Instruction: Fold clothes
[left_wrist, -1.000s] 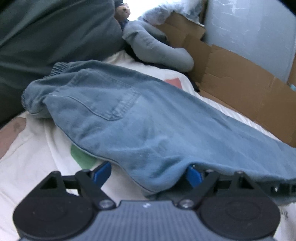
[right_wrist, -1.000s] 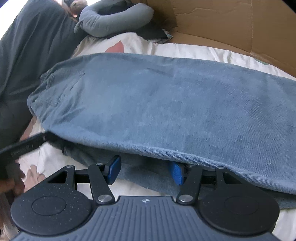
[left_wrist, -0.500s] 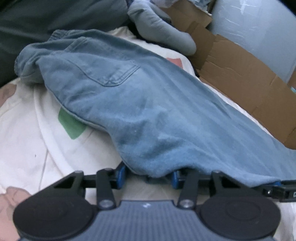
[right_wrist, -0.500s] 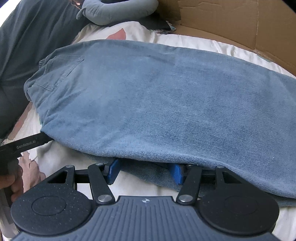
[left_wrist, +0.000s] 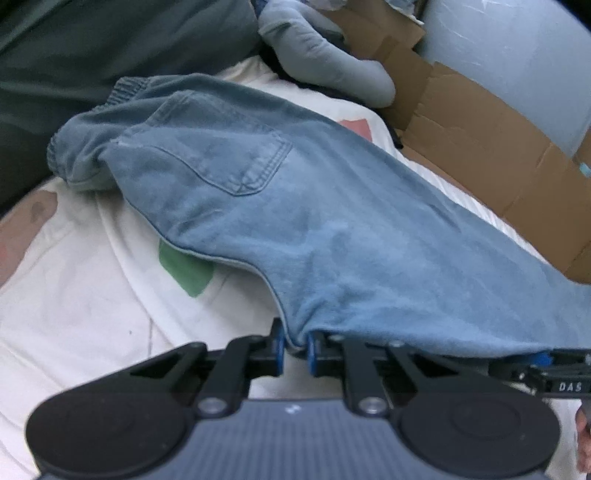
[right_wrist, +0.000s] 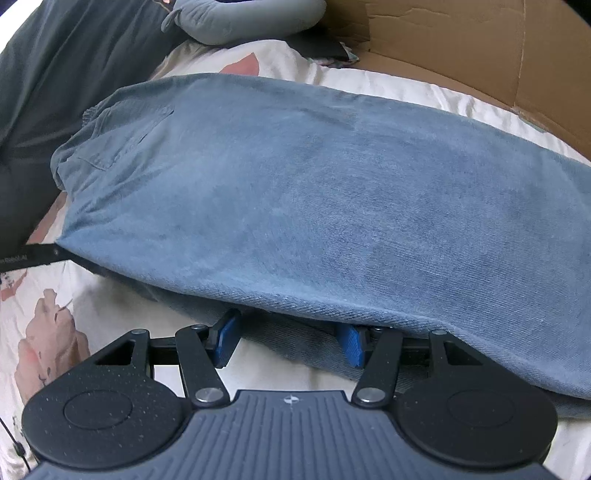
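Observation:
Blue jeans (left_wrist: 332, 229) lie across a white patterned bed sheet (left_wrist: 92, 295), back pocket up, waistband at the far left. My left gripper (left_wrist: 294, 347) is shut on the near edge of the jeans and lifts it off the sheet. In the right wrist view the jeans (right_wrist: 332, 192) fill the middle. My right gripper (right_wrist: 288, 338) is open, its blue pads on either side of the lower denim layer under the raised edge. The left gripper's tip (right_wrist: 33, 254) shows at the left edge there; the right gripper (left_wrist: 554, 376) shows at the right in the left wrist view.
A dark green garment (left_wrist: 92, 55) lies at the far left. A grey neck pillow (left_wrist: 332, 70) sits at the back. Flattened cardboard (left_wrist: 498, 155) lines the far right side of the bed (right_wrist: 461, 40).
My left gripper closed from open onto the jeans' edge and lifted it. My right gripper stayed open under the edge, shifting slightly.

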